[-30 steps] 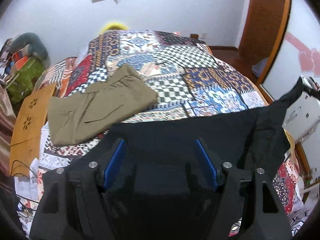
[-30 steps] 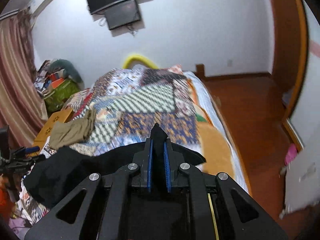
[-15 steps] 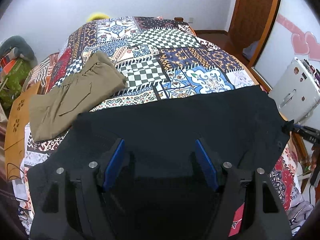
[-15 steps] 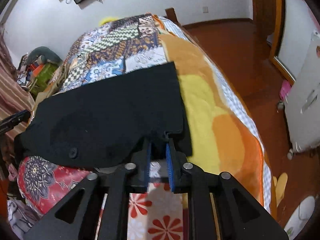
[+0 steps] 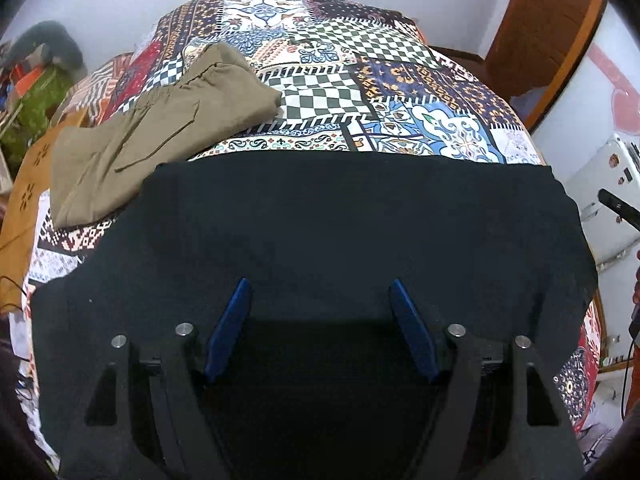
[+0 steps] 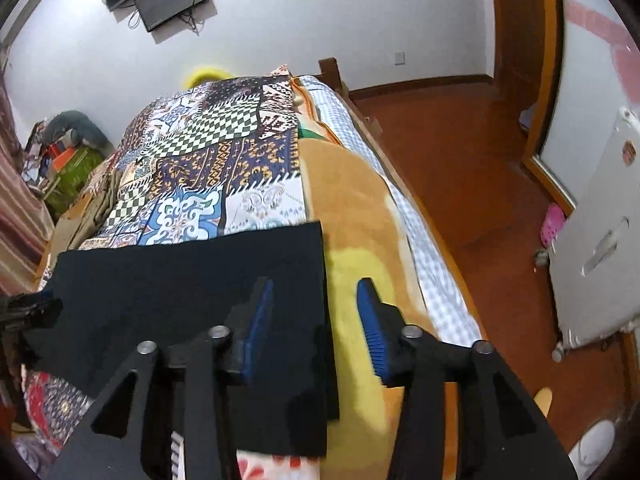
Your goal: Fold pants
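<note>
Black pants (image 5: 360,220) lie spread flat on the bed (image 5: 400,92), under and ahead of both sets of fingers. Left gripper (image 5: 320,320) wide, still opening, holding nothing. Right gripper (image 6: 312,320) opening, straddling the pants' right edge, pads off it. Next: let go fully, lift clear without dragging, smooth wrinkles before folding. A second ago the right pinched the cloth midair.
</note>
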